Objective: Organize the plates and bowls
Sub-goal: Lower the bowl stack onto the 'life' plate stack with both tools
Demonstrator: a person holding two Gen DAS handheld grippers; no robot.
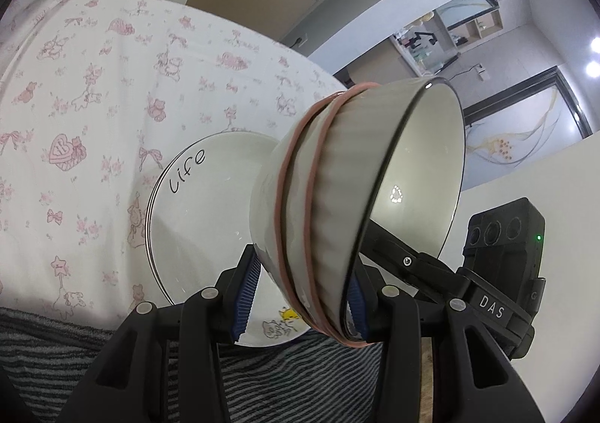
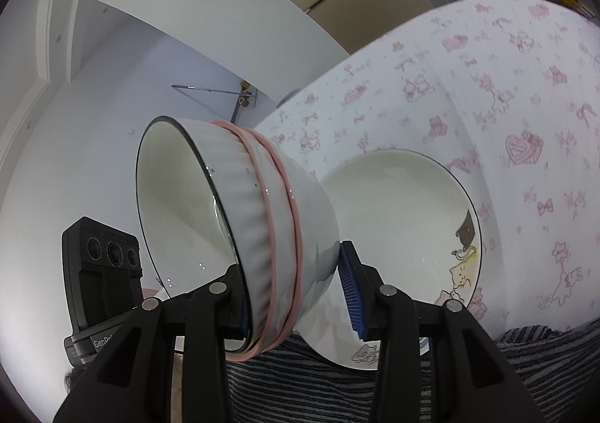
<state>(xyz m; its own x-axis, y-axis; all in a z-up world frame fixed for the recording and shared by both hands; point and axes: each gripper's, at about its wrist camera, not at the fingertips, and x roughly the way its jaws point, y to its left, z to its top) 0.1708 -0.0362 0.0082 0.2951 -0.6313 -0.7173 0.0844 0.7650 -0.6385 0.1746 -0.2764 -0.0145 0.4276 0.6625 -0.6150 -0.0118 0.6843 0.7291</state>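
A table under a white cloth (image 1: 93,93) with pink bears and bows fills the view, and a striped grey fabric (image 1: 300,378) lies at its near edge. On the cloth, close to that edge, rests a white plate (image 1: 210,198) with the word "Life" and small cartoon animals. I hold one white ribbed bowl (image 1: 337,205) in the air above the plate, tipped on its side, with two pink rubber bands (image 1: 296,228) around it. The left gripper (image 1: 300,295) pinches its rim from one side and the right gripper (image 2: 296,295) from the other. I think the blue pads (image 2: 350,291) press the wall, but the bowl hides the inner ones.
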